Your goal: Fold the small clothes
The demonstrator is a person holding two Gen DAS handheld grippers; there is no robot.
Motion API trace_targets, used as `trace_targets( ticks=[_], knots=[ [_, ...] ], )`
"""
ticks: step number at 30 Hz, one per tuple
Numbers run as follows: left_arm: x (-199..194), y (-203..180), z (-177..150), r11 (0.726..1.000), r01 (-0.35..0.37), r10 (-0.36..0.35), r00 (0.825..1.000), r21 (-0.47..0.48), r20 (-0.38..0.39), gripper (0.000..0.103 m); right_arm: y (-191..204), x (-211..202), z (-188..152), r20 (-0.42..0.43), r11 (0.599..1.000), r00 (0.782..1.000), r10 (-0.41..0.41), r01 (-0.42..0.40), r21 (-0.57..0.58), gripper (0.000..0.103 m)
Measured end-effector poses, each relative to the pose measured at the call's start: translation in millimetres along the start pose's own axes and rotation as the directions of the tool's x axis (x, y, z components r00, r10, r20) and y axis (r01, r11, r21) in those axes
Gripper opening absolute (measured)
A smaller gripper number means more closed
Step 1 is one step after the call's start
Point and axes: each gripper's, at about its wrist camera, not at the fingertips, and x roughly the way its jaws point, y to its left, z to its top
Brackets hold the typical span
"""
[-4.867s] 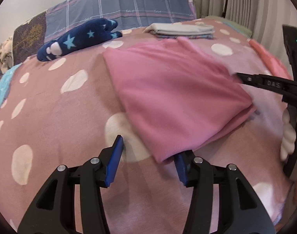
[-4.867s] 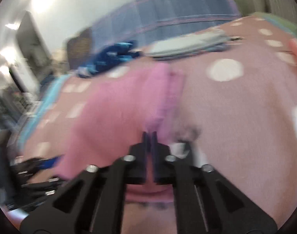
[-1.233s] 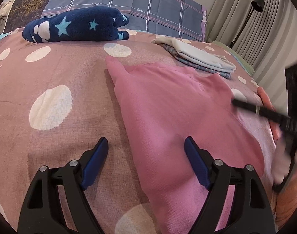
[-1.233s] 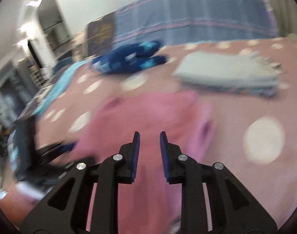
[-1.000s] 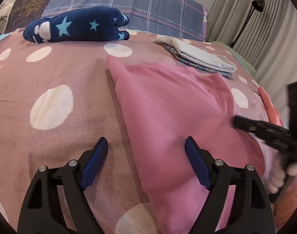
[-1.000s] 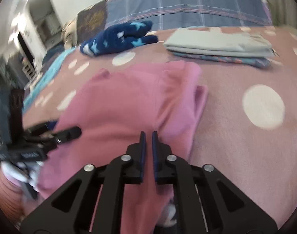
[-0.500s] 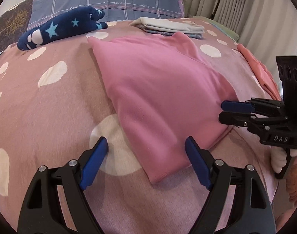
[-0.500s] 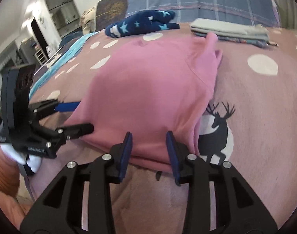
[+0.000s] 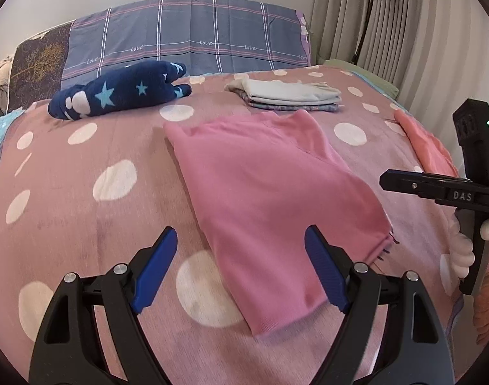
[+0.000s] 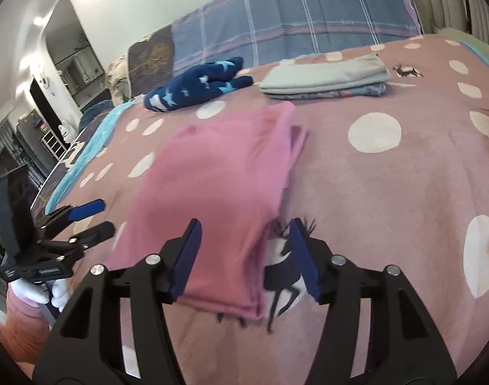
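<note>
Both the left gripper [image 9: 238,269] and right gripper [image 10: 244,256] hover spread apart and empty over the near edge of the lengthwise-folded pink knit garment [image 9: 270,192] lying on the polka-dot bedspread [image 9: 83,192], so the next move is probably pinching that hem to fold it away.

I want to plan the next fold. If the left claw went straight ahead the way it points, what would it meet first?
Most likely the pink garment: its near corner lies between the open fingers of the left claw. Depth is unclear, so the claw might touch the bedspread just before that corner.
</note>
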Motion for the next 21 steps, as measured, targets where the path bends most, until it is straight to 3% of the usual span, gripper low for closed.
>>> trace_targets(
  ticks=[10, 17, 21],
  knots=[
    [40.3, 25.8, 11.9, 0.998, 0.009, -0.014, 0.997, -0.066, -0.074, 0.084, -29.6, 42.8, 12.4, -0.110, 0.993, 0.992, 0.056, -0.044, 0.106, 0.059],
    [84.2, 54.3, 25.1, 0.966, 0.149, -0.179, 0.975, -0.214, -0.132, 0.084, -39.2, 76.5, 32.3, -0.165, 0.981, 0.974, 0.157, -0.135, 0.136, 0.061],
    [101.8, 62.9, 40.5, 0.957, 0.180, -0.212, 0.969, -0.229, -0.126, 0.084, -45.9, 93.3, 48.0, -0.179, 0.969, 0.960, 0.217, -0.189, 0.160, 0.062]
  ],
)
